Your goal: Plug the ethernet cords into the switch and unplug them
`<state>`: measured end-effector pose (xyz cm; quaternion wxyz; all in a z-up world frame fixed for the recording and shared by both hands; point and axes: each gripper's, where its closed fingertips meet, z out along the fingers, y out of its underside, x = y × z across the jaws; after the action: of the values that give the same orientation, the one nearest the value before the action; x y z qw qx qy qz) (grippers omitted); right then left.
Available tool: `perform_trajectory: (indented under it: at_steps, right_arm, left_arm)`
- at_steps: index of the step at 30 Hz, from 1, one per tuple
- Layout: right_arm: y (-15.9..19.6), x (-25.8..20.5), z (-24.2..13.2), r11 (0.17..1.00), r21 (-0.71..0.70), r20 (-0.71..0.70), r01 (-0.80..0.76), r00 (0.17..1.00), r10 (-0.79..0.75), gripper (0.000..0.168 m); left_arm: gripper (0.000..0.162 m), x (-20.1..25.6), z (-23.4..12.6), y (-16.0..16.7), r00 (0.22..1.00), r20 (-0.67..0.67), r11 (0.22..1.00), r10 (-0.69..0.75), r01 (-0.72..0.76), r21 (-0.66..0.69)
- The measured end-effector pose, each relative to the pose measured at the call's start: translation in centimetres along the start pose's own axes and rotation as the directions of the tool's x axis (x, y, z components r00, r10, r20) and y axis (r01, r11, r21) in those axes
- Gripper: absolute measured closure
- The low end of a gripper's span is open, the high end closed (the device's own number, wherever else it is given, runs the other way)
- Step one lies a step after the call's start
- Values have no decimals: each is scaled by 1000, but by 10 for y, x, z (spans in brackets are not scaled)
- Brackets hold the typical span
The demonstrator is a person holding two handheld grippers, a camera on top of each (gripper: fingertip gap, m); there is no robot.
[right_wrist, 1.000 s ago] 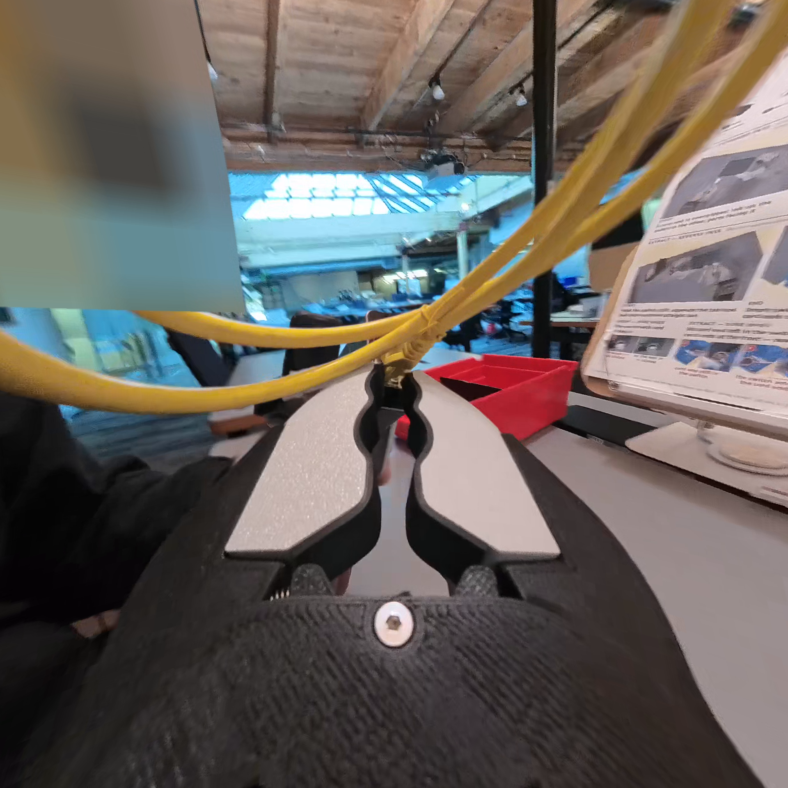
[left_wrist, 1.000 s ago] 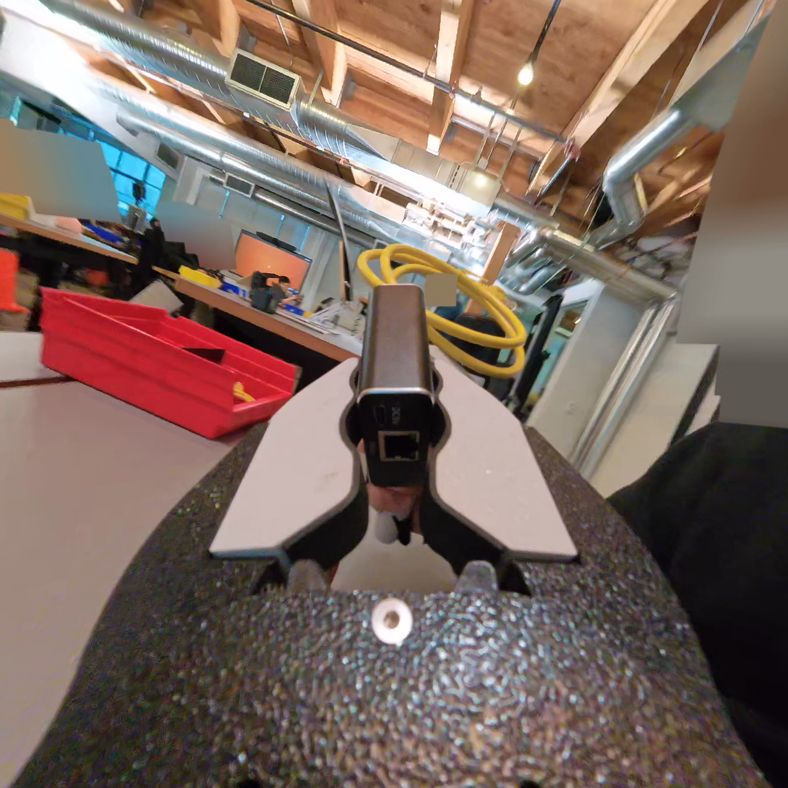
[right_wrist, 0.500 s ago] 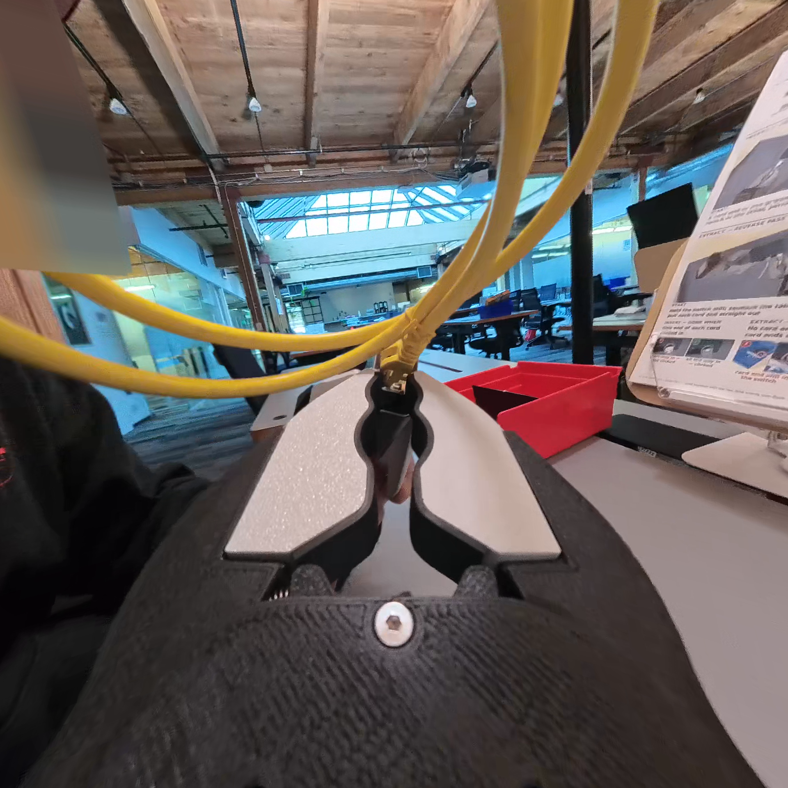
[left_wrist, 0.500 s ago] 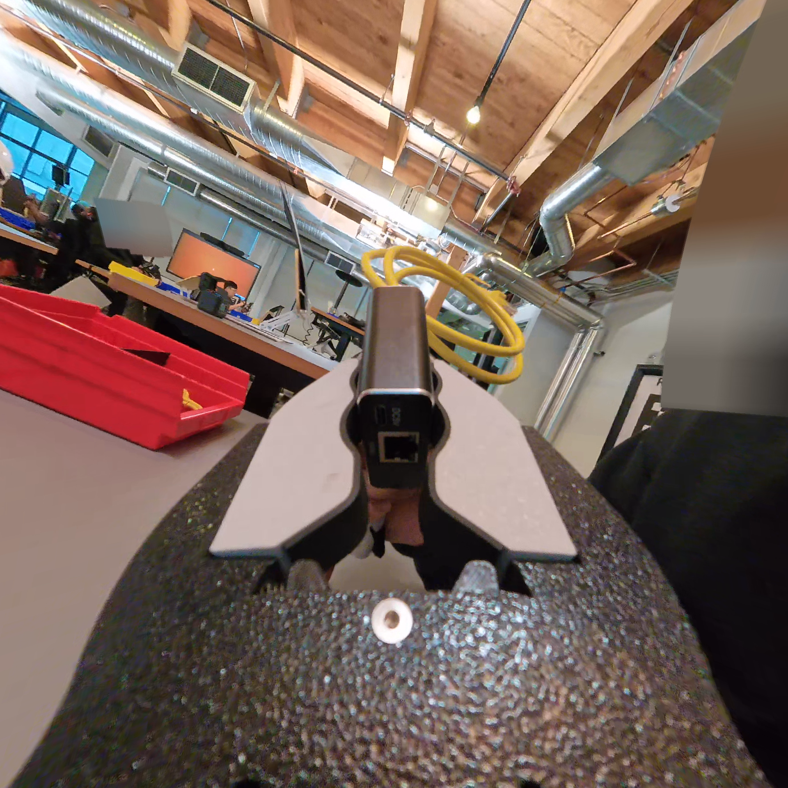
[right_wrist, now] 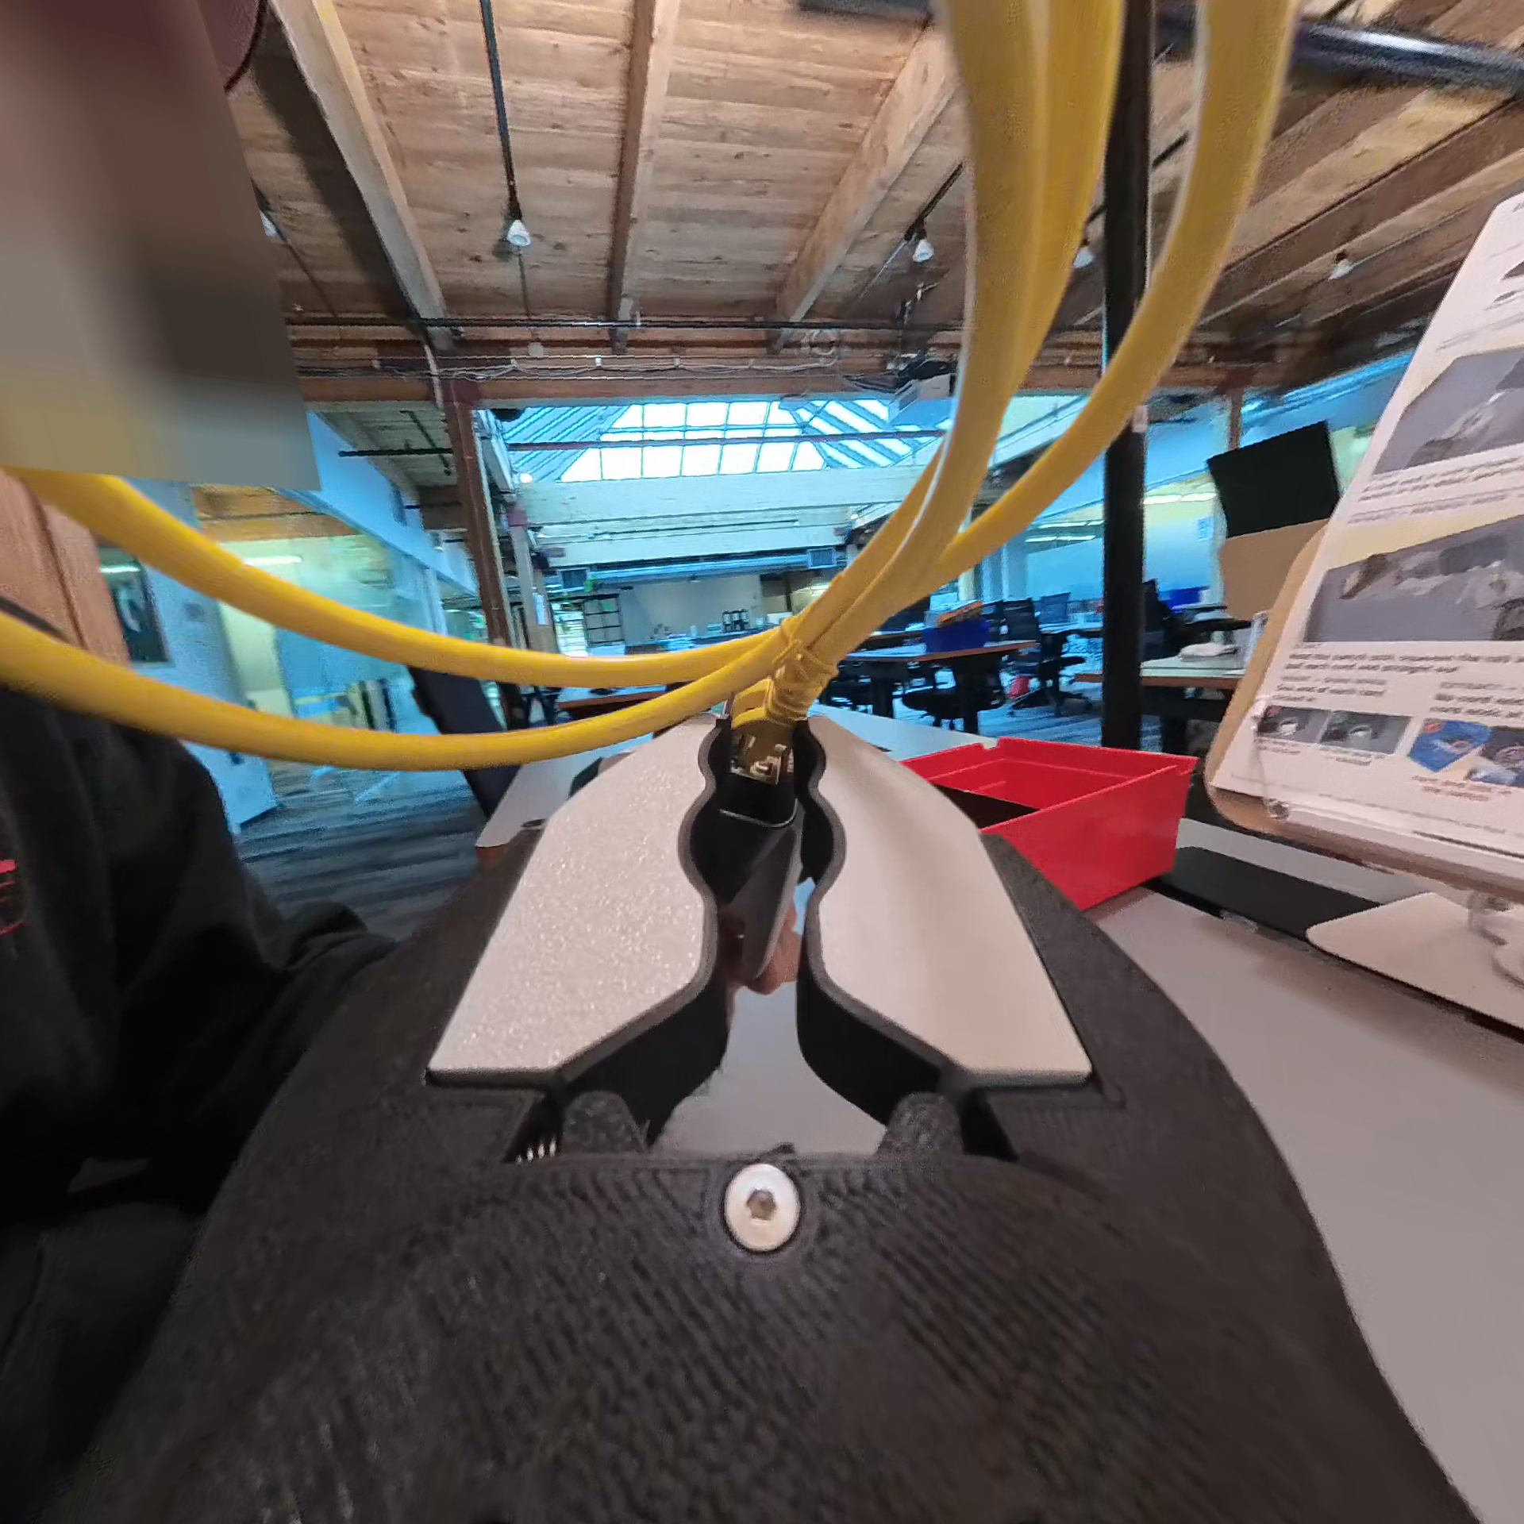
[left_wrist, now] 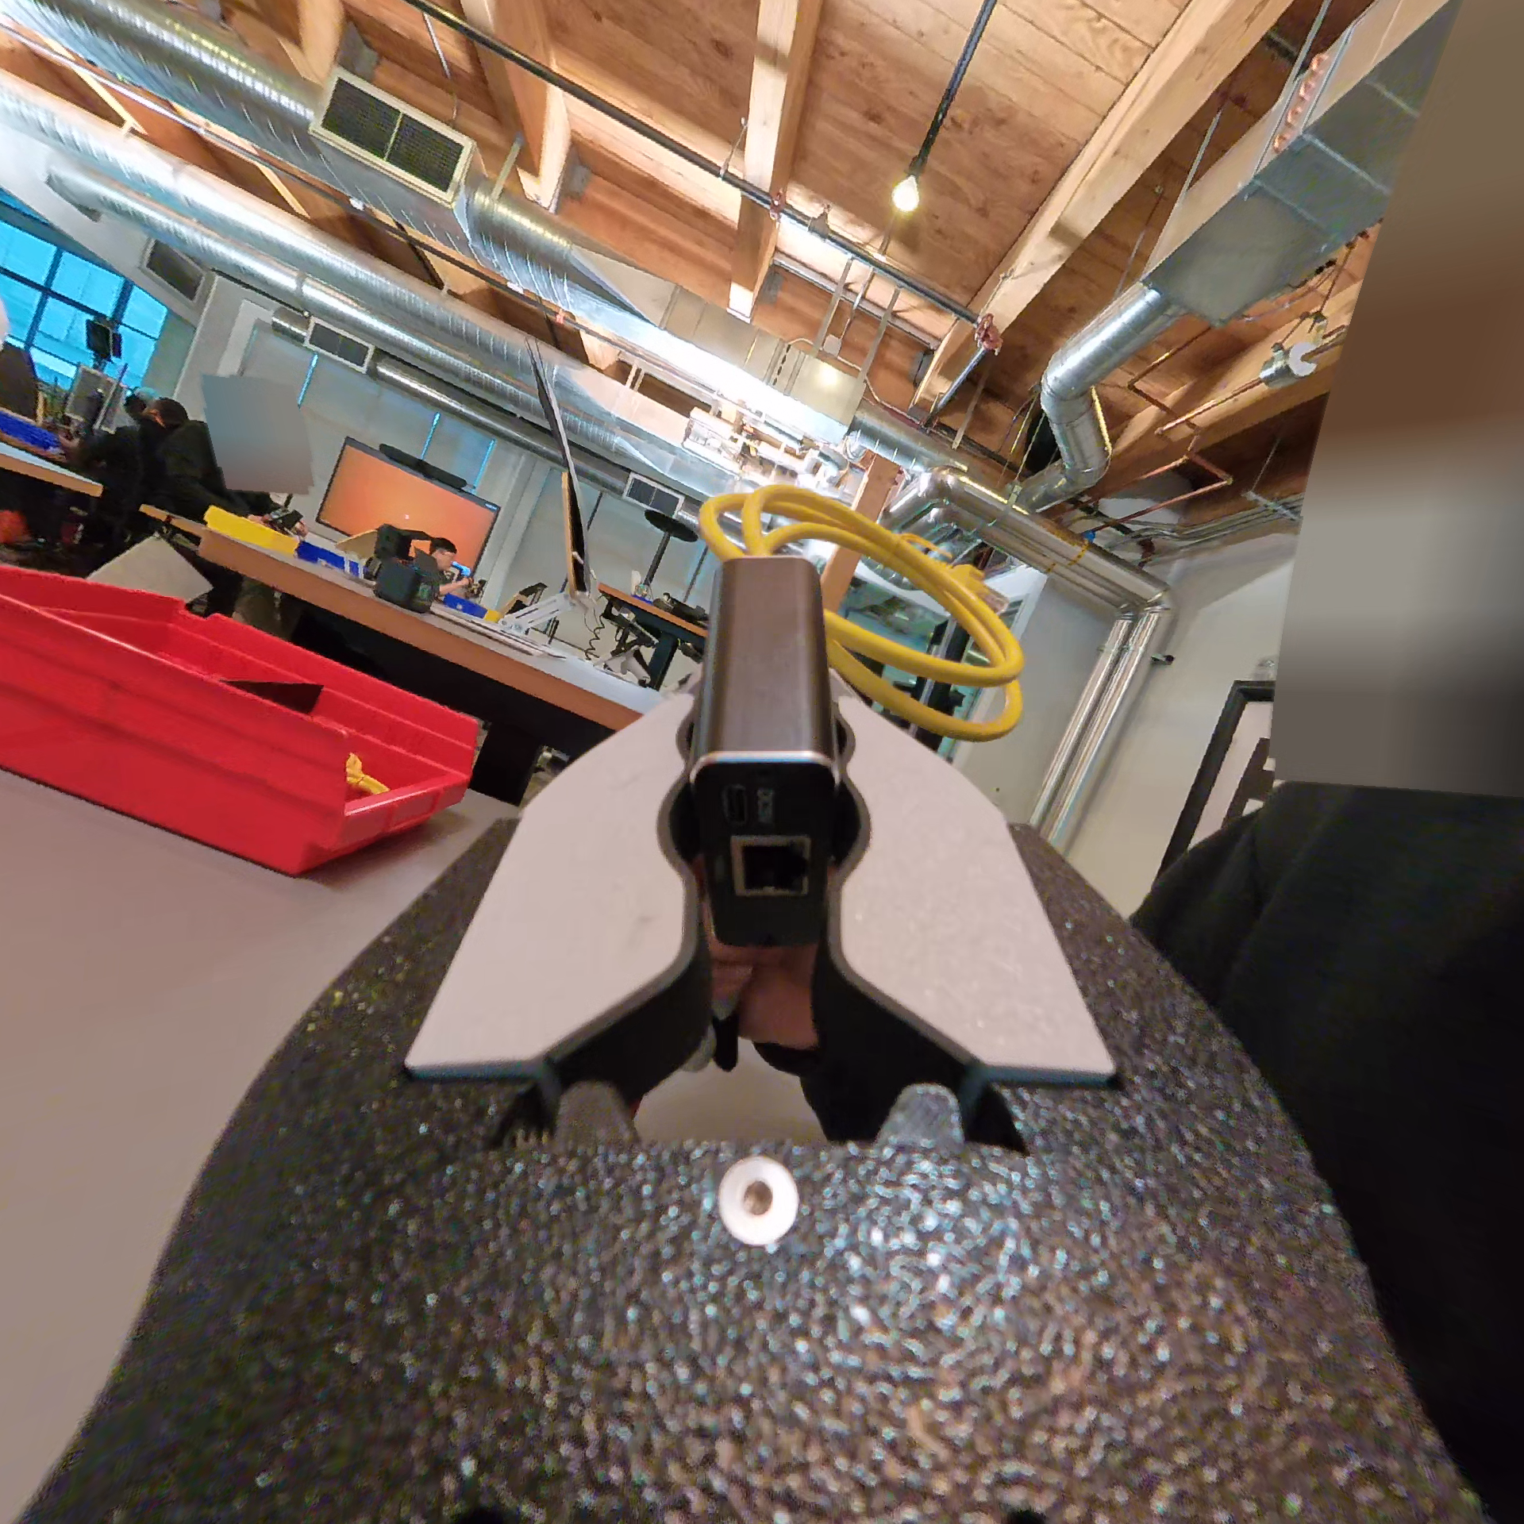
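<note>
My left gripper (left_wrist: 763,726) is shut on the switch (left_wrist: 763,825), a dark metal box held upright, with an empty ethernet port on the end facing the camera. A coiled yellow ethernet cord (left_wrist: 915,635) hangs in the air behind the switch's far end. In the right wrist view my right gripper (right_wrist: 763,742) is shut on the yellow cord's plug (right_wrist: 759,754), and the cord's loops (right_wrist: 412,660) arc up and to the left. The dark switch (right_wrist: 754,874) sits right under the plug between the fingers. I cannot tell whether the plug is seated in it.
A red bin (left_wrist: 206,726) stands on the grey table (left_wrist: 165,990); it also shows in the right wrist view (right_wrist: 1064,792). A printed instruction sheet on a stand (right_wrist: 1402,660) is at the right. A person's dark sleeve (left_wrist: 1361,1072) is close by. Both grippers' tips are close together, under 4 cm apart.
Both grippers have tilted and shifted slightly while keeping their hold. In the right wrist view the cord loops swung upward and the dark switch came in between the fingers, under the plug.
</note>
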<state>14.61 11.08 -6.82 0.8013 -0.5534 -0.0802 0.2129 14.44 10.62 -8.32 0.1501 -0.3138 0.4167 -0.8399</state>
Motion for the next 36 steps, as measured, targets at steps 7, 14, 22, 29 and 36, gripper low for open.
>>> perform_trajectory:
  at_steps: [7,14,22,29,36]
  right_arm:
    - [6,6,-2,1000,-7,-48,-5,999,4,153]
    - [16,20,-5,995,-100,-141,30,989,-44,152]
    - [22,25,-6,975,10,-74,-224,972,224,154]
    - [26,30,-5,934,48,-58,-353,933,355,155]
    - [33,34,-7,940,19,-75,-340,937,341,155]
  left_arm:
    - [136,-6,-1,3,999,38,1000,-13,13,-12]
    - [136,-20,-4,6,988,105,994,-113,111,25]
    - [135,-29,-6,10,985,156,996,79,-70,-63]
    - [135,-35,-8,12,985,111,991,-131,132,-3]
    - [136,-40,-11,15,984,176,993,21,-1,-117]
